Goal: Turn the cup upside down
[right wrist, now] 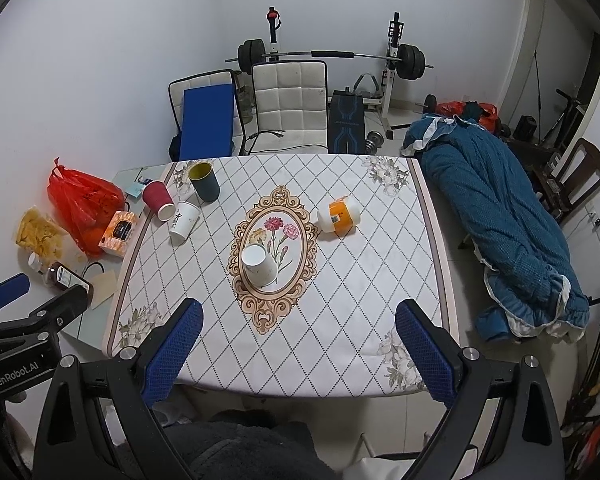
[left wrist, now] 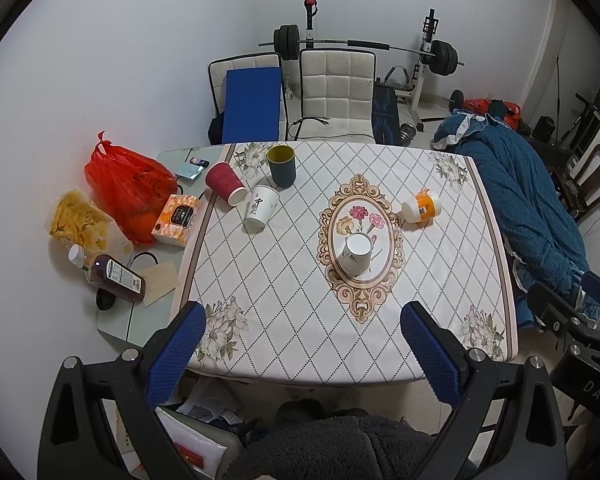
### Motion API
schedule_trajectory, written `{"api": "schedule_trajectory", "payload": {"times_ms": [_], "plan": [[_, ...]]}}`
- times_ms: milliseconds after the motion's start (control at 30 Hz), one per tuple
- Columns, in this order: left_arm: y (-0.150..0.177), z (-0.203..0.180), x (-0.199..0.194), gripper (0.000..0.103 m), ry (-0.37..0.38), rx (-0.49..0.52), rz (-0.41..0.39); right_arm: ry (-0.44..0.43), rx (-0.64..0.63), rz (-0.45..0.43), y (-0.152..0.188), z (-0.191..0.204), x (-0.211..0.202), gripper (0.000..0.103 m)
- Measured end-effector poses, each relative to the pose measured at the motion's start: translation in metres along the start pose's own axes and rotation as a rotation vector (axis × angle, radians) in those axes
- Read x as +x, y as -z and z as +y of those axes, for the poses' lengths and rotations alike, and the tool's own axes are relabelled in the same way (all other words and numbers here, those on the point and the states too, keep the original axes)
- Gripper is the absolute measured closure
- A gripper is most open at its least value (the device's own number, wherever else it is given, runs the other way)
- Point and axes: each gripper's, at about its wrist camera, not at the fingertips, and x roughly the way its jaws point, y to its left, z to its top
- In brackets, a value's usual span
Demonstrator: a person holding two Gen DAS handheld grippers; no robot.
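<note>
**Both grippers held wide open above the near table edge, white cup upside down at the centre**

A table covered with a white diamond-patterned cloth [left wrist: 284, 280] fills the middle of both views. A white paper cup [left wrist: 357, 254] stands mouth down, its flat base facing up, inside the oval flower medallion [right wrist: 274, 256] printed at the centre of the cloth.

The left gripper [left wrist: 302, 344] hangs over the near edge of the table with its two blue-padded fingers [left wrist: 176, 350] spread far apart and nothing between them. The cup sits ahead of it, well apart, roughly in line with the gap and a little toward the right finger.

The right gripper [right wrist: 298, 344] is also over the near edge, equally wide open and empty. From it the cup [right wrist: 259, 266] lies ahead and slightly toward the left finger, clear of both pads.

Farther back on the left of the cloth are three more cups close together: a red ribbed one [left wrist: 225, 183] lying on its side, a white one with black writing [left wrist: 261, 208] tilted over, and a dark upright one with a yellow inside [left wrist: 282, 166]. An orange and white jar [left wrist: 421, 210] lies on its side to the right of the medallion.
</note>
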Motion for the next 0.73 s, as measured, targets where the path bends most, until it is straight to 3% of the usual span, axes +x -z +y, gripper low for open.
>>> {"api": "schedule_trajectory", "payload": {"times_ms": [733], "plan": [[0.009,-0.007,0.005,0.003,0.016,-0.003,0.024,-0.005,-0.004,0.010,0.000,0.000,0.003,0.004]]}}
